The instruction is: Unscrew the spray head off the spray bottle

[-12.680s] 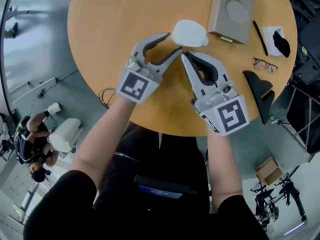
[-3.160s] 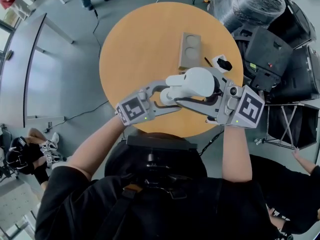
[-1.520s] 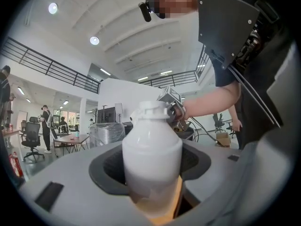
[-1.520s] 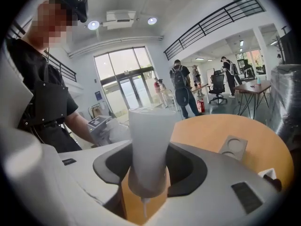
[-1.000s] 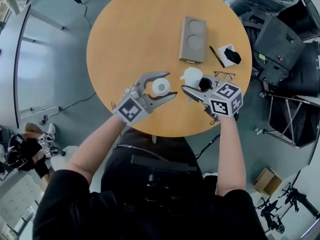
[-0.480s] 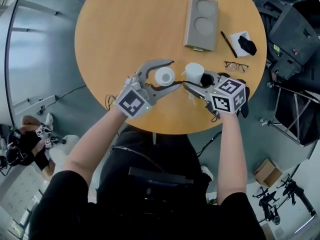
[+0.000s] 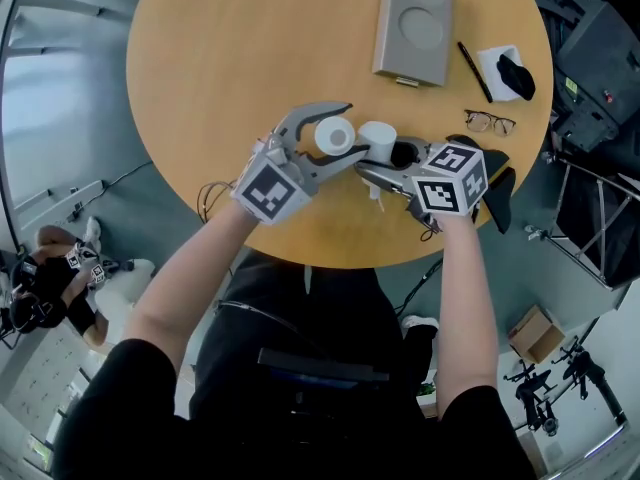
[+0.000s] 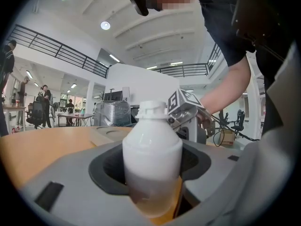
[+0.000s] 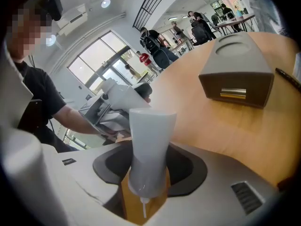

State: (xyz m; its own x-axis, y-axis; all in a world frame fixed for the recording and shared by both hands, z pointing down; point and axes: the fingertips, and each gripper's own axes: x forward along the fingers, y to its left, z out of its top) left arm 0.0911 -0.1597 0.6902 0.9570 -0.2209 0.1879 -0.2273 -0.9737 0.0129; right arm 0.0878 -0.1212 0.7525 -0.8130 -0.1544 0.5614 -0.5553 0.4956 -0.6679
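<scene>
My bottle [image 8: 152, 149] is smooth, glossy white plastic; the head [image 9: 148, 145] smooth plastic too; worktop [image 7: 230, 68] matt wood.

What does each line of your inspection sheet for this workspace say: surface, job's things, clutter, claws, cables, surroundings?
surface: round wooden table
job's things: white bottle, its spray head off, dip tube showing
clutter: grey box, pen, glasses
claws: left claw shut on bottle; right claw shut on spray head
cables: cable looped by table's near-left edge
surroundings: grey floor, black cases, cardboard box
</scene>
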